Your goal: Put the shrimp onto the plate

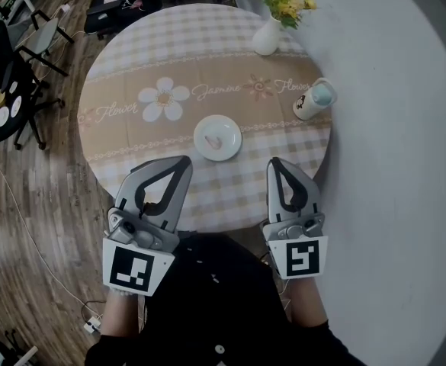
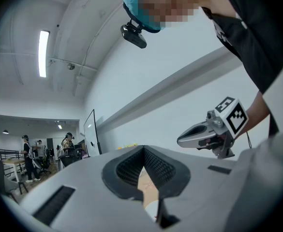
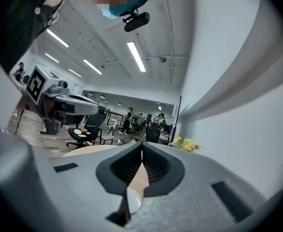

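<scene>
Right now your left gripper [image 1: 183, 161] has its jaws pressed together with nothing between them, and your right gripper [image 1: 274, 163] is the same: closed tip to tip and empty. You hold both low over the near edge of the round table [image 1: 116, 90], tips pointing toward its middle, the two well apart from each other. Between them and just ahead of the tips sits the white plate [image 1: 201, 145], and the shrimp [image 1: 216, 139] lies on it as a small pale pink shape near the centre. Neither gripper touches the plate. Nothing stands in the way between your tips and the plate; only checked tablecloth [image 1: 230, 181] lies there, with a flower print farther across. Off to your right a mug [image 1: 312, 100] stands near the table's edge, and beyond it a white vase [image 1: 267, 36] of yellow flowers [image 1: 283, 2] sits at the far rim, close to the grey wall [image 1: 390, 128]. On your left, clear of the table, black office chairs [image 1: 5, 90] stand on the wood floor [image 1: 40, 204]. Your gripper views show people [image 3: 129, 119] standing far back in the room
</scene>
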Action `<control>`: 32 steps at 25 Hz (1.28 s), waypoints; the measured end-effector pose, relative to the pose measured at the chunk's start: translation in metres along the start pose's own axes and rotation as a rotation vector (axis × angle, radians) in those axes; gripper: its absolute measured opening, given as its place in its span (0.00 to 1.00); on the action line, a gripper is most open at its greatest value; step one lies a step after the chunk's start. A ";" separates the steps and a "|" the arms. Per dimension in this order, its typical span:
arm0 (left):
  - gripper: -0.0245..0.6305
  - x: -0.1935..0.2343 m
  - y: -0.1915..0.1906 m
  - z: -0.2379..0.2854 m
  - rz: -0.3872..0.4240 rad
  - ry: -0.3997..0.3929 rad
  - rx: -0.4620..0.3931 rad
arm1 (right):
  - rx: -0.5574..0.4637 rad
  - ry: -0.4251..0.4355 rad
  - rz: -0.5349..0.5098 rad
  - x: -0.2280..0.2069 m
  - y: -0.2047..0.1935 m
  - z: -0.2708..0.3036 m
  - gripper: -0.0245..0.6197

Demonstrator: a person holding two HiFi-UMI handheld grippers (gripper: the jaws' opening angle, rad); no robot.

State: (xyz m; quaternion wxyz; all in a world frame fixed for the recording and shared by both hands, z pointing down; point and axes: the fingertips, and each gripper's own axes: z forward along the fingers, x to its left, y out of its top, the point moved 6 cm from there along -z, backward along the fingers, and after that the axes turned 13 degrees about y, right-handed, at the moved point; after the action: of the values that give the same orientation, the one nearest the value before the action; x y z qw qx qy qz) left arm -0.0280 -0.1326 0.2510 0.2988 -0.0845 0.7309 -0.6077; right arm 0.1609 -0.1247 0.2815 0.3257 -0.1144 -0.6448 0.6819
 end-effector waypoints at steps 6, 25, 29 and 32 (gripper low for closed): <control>0.04 -0.001 -0.002 0.002 0.001 -0.002 0.003 | 0.015 0.011 0.000 0.002 -0.004 0.002 0.04; 0.04 -0.004 -0.005 0.002 -0.005 -0.011 0.007 | 0.023 0.018 -0.013 0.004 -0.005 0.003 0.04; 0.04 -0.004 -0.005 0.001 -0.008 -0.009 0.007 | 0.018 0.017 -0.018 0.006 -0.003 0.003 0.04; 0.04 -0.003 -0.005 0.001 -0.004 -0.010 0.005 | 0.015 0.015 -0.018 0.006 -0.002 0.004 0.04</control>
State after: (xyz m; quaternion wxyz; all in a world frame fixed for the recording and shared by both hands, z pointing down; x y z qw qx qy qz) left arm -0.0262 -0.1329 0.2566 0.3015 -0.0884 0.7275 -0.6099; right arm 0.1545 -0.1242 0.2858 0.3377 -0.1113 -0.6383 0.6828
